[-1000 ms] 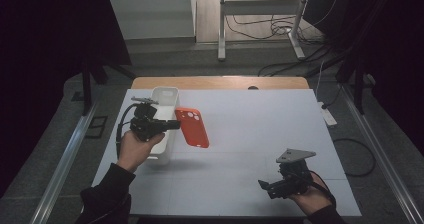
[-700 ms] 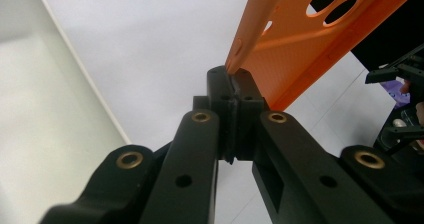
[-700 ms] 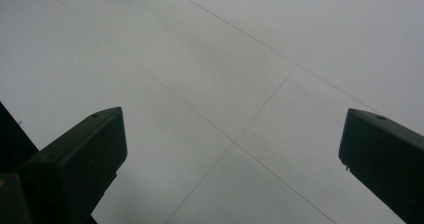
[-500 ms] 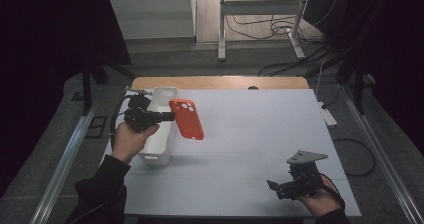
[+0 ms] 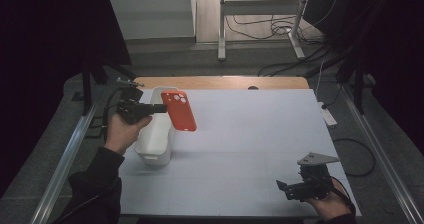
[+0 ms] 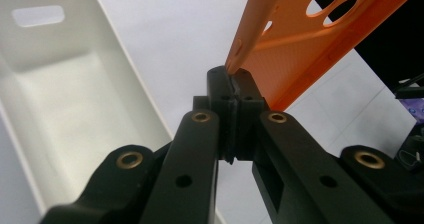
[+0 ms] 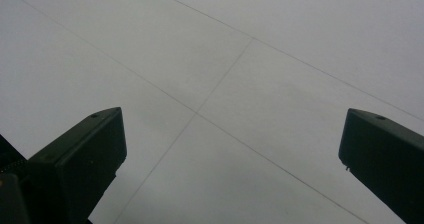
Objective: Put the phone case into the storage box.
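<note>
Phone case carried at the bin

Left gripper (image 6: 232, 81): jaws clenched on one edge of the orange phone case (image 6: 320, 39), pads pinching the thin rim. Case sticks out past the jaws toward 1 o'clock in the left gripper view, camera cut-outs at its far end. In the high view the case (image 5: 180, 110) hangs in the air, tilted, just off the 3 o'clock side of the white bin (image 5: 155, 144). Bin looks empty inside; handle slot at its far wall. It sits at the 9 o'clock side of the white table (image 5: 260, 134).

Right gripper (image 5: 290, 189): jaws released, standing wide apart with nothing between them, bare table beneath. It rests low at 5 o'clock of the table, well apart from case and bin.

Step in hand, as I read it: carrying the case, likely to drop it into the bin. Not yet inside.

Next move calls for swinging the case toward 9 o'clock until it is over the bin's opening, lowering it past the rim, then opening the jaws. Watch the long edge: it could catch the near wall.
</note>
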A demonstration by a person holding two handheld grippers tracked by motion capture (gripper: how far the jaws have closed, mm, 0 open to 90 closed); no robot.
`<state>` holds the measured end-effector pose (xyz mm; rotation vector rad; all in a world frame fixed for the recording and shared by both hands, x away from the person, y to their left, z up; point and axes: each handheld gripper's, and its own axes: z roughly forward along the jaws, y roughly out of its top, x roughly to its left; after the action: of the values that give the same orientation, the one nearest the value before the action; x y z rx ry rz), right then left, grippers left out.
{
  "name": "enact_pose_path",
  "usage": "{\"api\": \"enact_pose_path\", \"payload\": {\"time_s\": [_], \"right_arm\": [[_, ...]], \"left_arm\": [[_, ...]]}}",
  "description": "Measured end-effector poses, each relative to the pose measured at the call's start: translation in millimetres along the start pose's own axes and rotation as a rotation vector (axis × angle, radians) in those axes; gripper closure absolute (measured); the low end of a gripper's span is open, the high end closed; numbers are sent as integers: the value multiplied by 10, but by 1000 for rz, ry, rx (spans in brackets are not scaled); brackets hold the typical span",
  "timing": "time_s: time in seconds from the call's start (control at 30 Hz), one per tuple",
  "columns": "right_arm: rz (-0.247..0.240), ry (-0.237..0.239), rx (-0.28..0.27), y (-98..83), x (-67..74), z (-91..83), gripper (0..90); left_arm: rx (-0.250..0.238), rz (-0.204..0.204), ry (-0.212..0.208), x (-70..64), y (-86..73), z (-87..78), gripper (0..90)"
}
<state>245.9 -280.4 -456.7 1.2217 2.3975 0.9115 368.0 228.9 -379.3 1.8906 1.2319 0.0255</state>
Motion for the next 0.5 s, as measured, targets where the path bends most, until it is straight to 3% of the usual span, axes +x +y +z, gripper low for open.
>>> {"api": "enact_pose_path", "payload": {"time_s": [0.23, 0.5], "right_arm": [[26, -11, -24, -22, -23, -72, 0], [24, -19, -38, -37, -14, -108, 0]], "left_arm": [[-4, -12, 34, 96, 70, -72, 890], [-11, -24, 61, 182, 128, -140, 890]]}}
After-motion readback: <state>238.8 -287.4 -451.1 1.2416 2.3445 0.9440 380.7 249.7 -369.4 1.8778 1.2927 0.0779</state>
